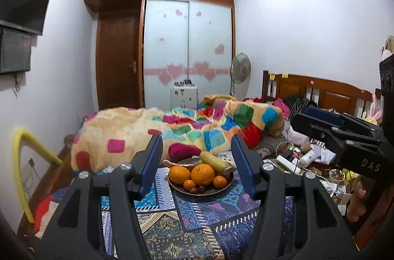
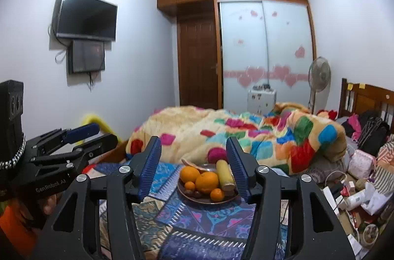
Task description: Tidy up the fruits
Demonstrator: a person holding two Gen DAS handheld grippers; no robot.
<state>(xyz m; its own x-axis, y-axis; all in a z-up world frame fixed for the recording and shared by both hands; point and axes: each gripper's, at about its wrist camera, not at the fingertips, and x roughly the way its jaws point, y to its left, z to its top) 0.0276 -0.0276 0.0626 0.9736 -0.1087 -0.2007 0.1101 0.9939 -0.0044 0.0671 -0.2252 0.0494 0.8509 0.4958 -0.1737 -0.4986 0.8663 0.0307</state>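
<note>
On the patterned bedspread, left gripper (image 1: pixel 197 162) and right gripper (image 2: pixel 193 161) both hang spread apart and empty, well short of the brown plate (image 1: pixel 222 187) piled with oranges (image 1: pixel 202 174), so I'd guess it's basically done, just needing a pull-back.

"GenRobot.AI" on left hand-held gripper (image 2: pixel 81 134); "DAS" on right hand-held gripper (image 1: pixel 317 116)

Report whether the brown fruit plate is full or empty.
Full: the brown plate holds two large oranges, three small ones, a yellow banana-like fruit and some dark small fruits.
</note>
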